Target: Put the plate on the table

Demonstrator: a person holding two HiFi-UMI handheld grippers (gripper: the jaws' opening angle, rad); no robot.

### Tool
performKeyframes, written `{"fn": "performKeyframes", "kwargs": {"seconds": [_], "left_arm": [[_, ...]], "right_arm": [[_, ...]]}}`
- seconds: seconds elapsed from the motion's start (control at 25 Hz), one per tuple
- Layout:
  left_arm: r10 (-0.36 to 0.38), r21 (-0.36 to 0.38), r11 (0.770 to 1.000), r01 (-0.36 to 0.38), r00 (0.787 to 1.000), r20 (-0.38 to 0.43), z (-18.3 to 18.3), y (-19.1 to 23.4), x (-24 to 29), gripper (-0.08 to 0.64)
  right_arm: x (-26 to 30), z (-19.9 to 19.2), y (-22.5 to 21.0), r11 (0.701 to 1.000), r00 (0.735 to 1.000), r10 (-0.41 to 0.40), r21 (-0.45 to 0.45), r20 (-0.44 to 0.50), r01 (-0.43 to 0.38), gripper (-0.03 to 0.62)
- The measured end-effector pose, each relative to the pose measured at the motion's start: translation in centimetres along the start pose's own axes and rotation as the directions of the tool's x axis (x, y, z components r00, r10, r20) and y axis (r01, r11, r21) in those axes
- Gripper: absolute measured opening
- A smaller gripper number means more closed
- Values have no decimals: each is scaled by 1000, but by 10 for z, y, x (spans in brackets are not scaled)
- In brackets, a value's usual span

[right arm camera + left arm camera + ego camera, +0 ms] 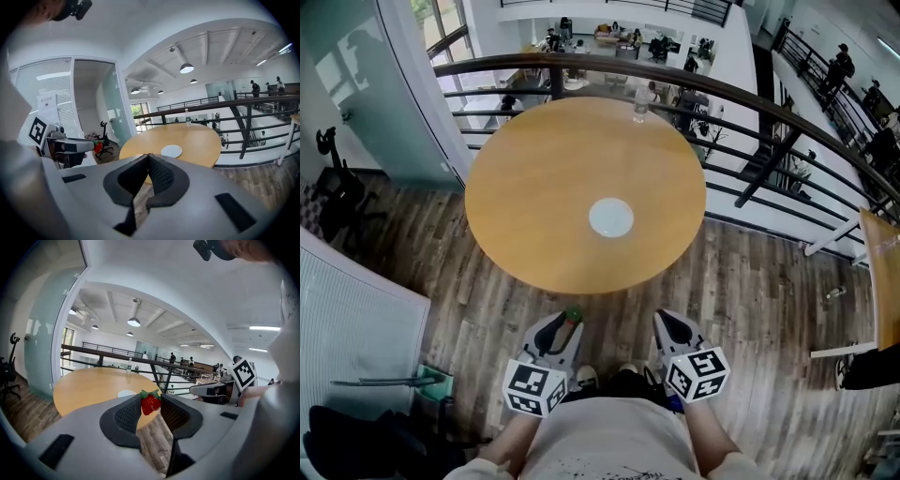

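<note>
Head view: the plate (610, 217) is seen lying mid-surface (534, 178), straight ahead of the left fingers (551, 336) and right fingers (675, 330) and between them, neither clearly nearer. Left gripper view: a strawberry (150, 403) is clamped at the tips. Right gripper view: the right fingers are pressed together, empty, with the plate ahead.

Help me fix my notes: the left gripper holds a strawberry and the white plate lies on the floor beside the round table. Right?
Not quite. The left gripper does hold the strawberry, but the white plate lies on the round table, near its middle, as the head view shows.
</note>
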State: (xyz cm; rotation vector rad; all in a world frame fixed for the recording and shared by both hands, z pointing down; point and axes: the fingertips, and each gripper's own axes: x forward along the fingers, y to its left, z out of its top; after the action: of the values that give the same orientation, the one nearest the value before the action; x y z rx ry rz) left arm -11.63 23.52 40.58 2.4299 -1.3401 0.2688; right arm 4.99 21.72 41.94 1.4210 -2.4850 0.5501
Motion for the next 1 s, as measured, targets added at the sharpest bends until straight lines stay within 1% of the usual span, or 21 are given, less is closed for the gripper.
{"fn": "performKeyframes", "kwargs": {"seconds": [0.2,0.44,0.6,0.8,1.0], "left_arm": [[-25,4,1000,25,1000,-3,4,13,2,144],[-43,9,999,43,999,-4,13,31,28,144],[-39,12,999,39,999,-8,20,41,57,144],[-27,10,1000,27,1000,-15,41,56,100,144],[2,-11,1000,-2,1000,-10,65,72,145,144]], "right_arm": [[7,3,9,1000,1000,-15,8,8,15,20],[33,12,-4,1000,1000,-22,9,16,22,20],[57,19,-24,1000,1000,-13,6,14,13,20],[92,47,-53,999,1000,-1,-46,6,2,20],[127,70,-86,998,1000,28,-51,-12,-28,20]]}}
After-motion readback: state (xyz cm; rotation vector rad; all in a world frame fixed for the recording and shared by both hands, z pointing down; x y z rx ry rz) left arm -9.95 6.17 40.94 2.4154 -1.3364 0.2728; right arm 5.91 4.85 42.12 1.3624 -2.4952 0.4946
